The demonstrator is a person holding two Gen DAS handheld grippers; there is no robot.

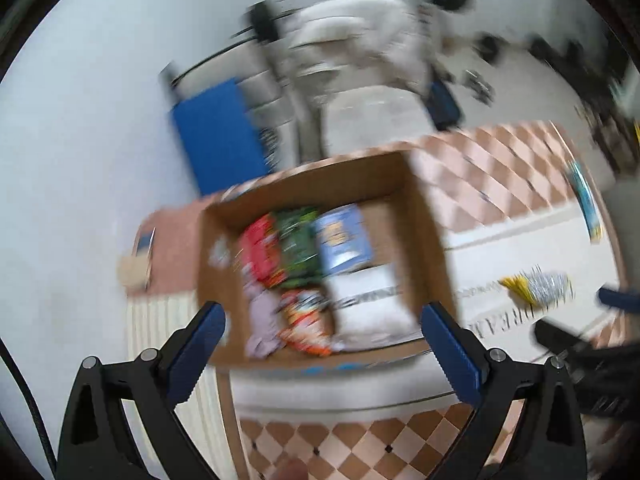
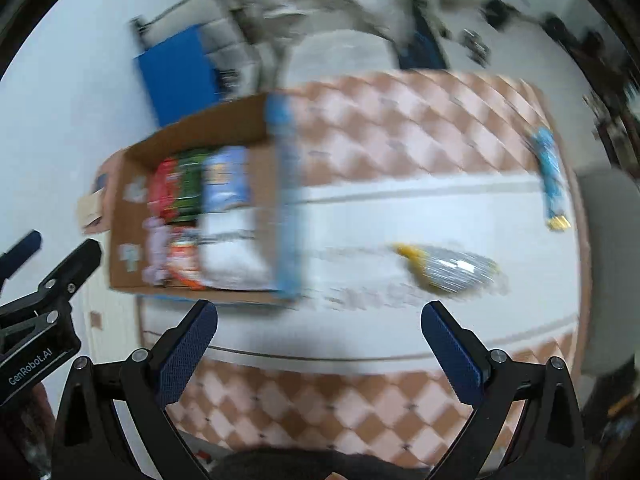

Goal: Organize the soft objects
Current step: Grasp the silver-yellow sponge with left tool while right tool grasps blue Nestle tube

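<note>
A cardboard box [image 1: 424, 240] is being viewed just ahead of the left gripper [image 1: 324, 344], whose jaws are being held apart, empty. Inside it, a lilac item [image 1: 262, 320], red packet [image 1: 262, 254], green packet [image 1: 298, 246], blue packet [image 1: 344, 238] and white pouch [image 1: 368, 304] are being held; blur is obscuring labels. Ahead and rightward of the right gripper [image 2: 320, 344], likewise spread and empty, a silver-yellow packet [image 2: 448, 266] and blue packet at the far edge [image 2: 550, 176] are lying on the table [image 2: 360, 120].

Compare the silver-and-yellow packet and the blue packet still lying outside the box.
The silver-and-yellow packet is plump and lies crosswise mid-table; the blue packet is slim and long, near the far right edge. The silver one sits closer to the cardboard box. Both lie flat on the tablecloth, ungripped.
</note>
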